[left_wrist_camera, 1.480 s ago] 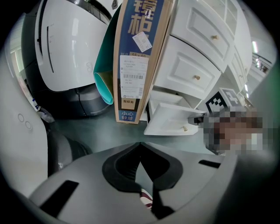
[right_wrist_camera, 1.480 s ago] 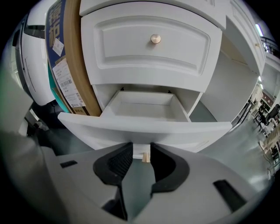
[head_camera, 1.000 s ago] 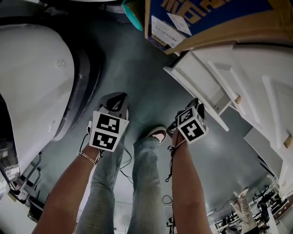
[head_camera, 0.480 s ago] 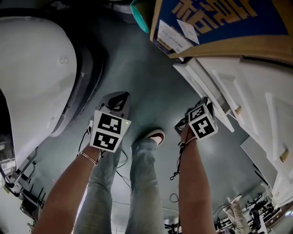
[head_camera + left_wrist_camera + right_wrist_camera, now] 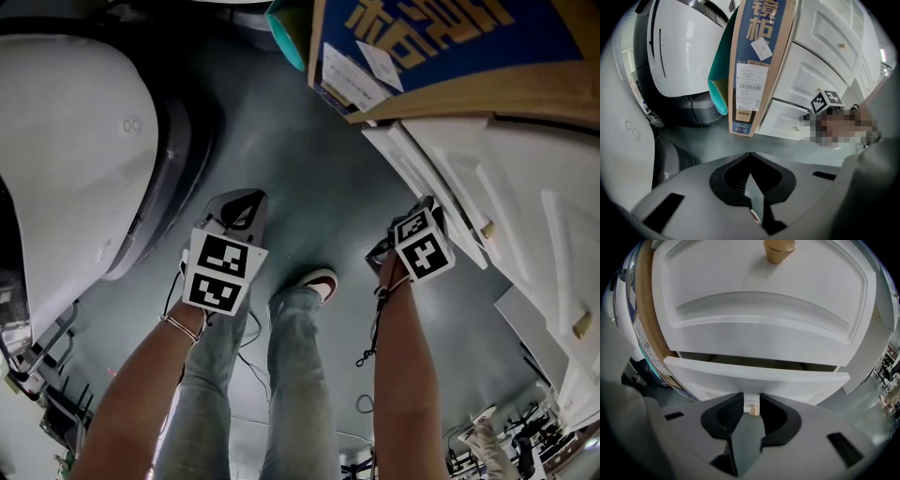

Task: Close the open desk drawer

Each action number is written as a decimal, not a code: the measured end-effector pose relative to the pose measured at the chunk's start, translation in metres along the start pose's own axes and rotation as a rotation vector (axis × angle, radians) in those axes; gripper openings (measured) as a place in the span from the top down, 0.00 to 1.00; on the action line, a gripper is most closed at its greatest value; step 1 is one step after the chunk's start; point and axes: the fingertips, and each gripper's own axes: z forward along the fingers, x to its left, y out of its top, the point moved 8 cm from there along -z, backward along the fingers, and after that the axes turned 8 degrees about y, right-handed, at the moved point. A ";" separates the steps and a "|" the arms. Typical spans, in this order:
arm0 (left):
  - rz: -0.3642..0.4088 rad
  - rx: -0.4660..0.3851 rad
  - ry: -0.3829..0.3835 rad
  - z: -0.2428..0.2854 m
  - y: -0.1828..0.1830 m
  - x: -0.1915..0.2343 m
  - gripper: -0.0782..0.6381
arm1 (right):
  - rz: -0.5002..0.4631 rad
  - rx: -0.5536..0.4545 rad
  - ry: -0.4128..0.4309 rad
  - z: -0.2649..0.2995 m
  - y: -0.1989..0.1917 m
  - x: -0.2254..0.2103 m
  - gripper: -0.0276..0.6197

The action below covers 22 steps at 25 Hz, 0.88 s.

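The white desk [image 5: 534,169] has its lowest drawer [image 5: 754,378] pulled out, with a dark gap above its front panel. In the head view the drawer front [image 5: 412,169] juts out at upper right. My right gripper [image 5: 751,404] is against that front. The small wooden knob [image 5: 753,410] sits between the closing jaws, and the pads stand a little apart from it. The closed drawer above has its own knob [image 5: 778,251]. My left gripper [image 5: 750,154] hangs over the floor at left, jaws together with nothing in them. The head view shows the left gripper [image 5: 239,202] away from the desk.
A tall cardboard box [image 5: 757,61] with blue print leans against the desk, a teal rolled mat [image 5: 717,91] beside it. A big white rounded machine [image 5: 66,169] fills the left. The person's legs and a shoe [image 5: 319,279] stand between the grippers on the grey floor [image 5: 281,141].
My right gripper has moved to the right, up to the open drawer's front. The left gripper has stayed in place.
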 end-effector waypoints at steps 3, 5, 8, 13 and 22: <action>-0.011 0.000 0.002 0.001 0.000 -0.006 0.87 | 0.000 -0.003 0.008 0.004 0.005 -0.002 0.78; -0.012 -0.001 0.005 0.001 0.001 -0.009 0.88 | 0.000 -0.002 0.019 0.007 0.009 -0.003 0.78; -0.016 -0.001 0.011 0.000 0.002 -0.013 0.88 | -0.009 0.004 0.030 0.011 0.013 -0.006 0.78; -0.003 -0.004 0.012 -0.003 0.005 -0.015 0.87 | 0.022 0.024 0.034 0.017 0.020 -0.010 0.78; -0.007 -0.013 0.030 -0.003 0.011 -0.010 0.87 | 0.045 0.070 0.019 0.025 0.019 -0.021 0.75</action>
